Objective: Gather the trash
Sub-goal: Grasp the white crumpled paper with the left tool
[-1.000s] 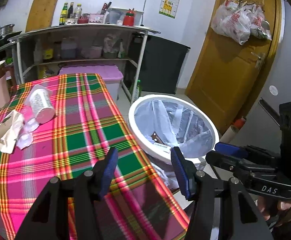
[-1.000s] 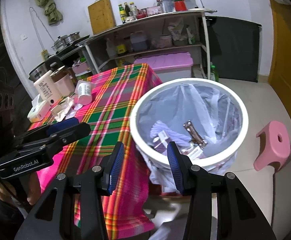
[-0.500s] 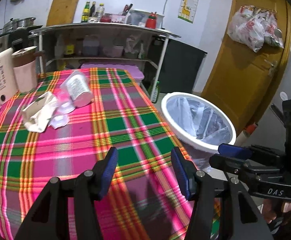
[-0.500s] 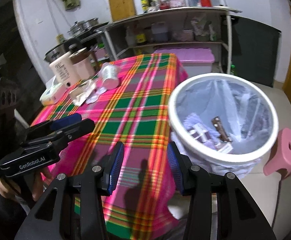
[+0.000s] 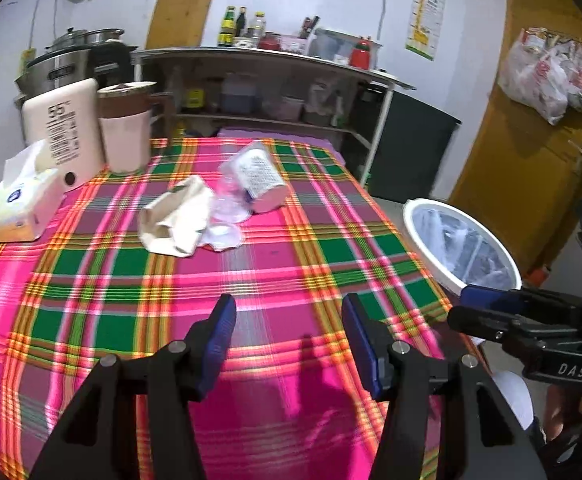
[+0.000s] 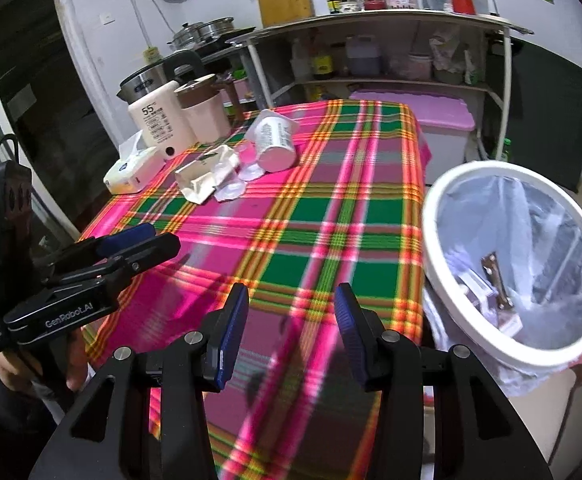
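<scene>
Trash lies on the plaid tablecloth (image 5: 103, 264) (image 6: 331, 216): a crumpled beige carton (image 5: 175, 220) (image 6: 207, 176), a tipped white cup (image 5: 259, 180) (image 6: 275, 144) and clear plastic lids (image 5: 227, 220) (image 6: 231, 190) between them. A white bin (image 5: 431, 236) (image 6: 439, 264) lined with a clear bag stands off the table's right edge, with wrappers inside. My left gripper (image 5: 289, 320) hovers open over the near cloth, nothing between its fingers. My right gripper (image 6: 291, 308) is open too, empty, above the table's near right part beside the bin.
At the table's far left stand a tissue box (image 5: 15, 208) (image 6: 131, 172), a cream appliance (image 5: 67, 132) (image 6: 159, 124) and a pink jug (image 5: 125, 132) (image 6: 205, 110). A loaded shelf (image 5: 275, 80), a purple-lidded box (image 6: 439, 116) and a brown door (image 5: 531, 152) lie behind.
Both grippers swung left, away from the bin and over the table. The bin slid to the right of both views and the trash pile came toward the centre. Jaws stayed open.
</scene>
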Motion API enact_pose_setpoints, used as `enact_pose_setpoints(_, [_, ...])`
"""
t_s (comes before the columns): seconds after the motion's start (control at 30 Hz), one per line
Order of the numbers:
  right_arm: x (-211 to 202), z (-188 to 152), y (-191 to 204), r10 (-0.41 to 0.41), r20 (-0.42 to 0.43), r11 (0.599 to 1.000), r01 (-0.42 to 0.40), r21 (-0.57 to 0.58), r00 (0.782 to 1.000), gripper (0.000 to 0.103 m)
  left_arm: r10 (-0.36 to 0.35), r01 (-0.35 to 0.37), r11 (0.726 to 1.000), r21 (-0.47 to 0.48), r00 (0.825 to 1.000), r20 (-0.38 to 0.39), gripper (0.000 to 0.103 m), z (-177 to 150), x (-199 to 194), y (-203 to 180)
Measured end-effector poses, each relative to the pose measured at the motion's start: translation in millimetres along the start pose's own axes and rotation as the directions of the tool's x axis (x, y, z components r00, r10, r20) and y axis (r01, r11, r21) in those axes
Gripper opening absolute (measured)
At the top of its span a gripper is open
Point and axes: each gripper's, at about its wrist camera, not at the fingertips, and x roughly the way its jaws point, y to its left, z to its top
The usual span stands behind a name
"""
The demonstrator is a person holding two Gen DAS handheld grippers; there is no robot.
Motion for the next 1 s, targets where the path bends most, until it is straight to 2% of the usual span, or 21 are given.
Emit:
enact_pose_setpoints(0.3, [22.7,20.7,17.3,0.035,-0.020,0.999,-0.035,-0.024,0.999,0.046,0.071,-0.070,0.996,-0.047,0.998,-0.001,0.057,12.3,5.8,43.1])
enact_pose_setpoints(0.53, [38.8,32.0,21.1,0.035,-0.037,0.999,-0.037,-0.035,0.999,0.046,0.124,-0.125,0.990,-0.073,0.992,-0.014,0.057,30.0,28.3,77.5])
enact_pose_setpoints(0.93, [68.3,45.3,21.3,0.032,-0.070,0.999,-0.034,-0.033,0.997,0.046,0.136,-0.139,0.990,-0.031,0.988,-0.073,0.057,53.3,79.8,97.1])
enact_pose_setpoints(1.0, [71.5,47.7,22.5,0.032,-0.072,0.999,-0.035,-0.035,0.997,0.046,0.127,-0.131,0.991,-0.040,0.989,-0.080,0.051,56.2,86.0,100.1])
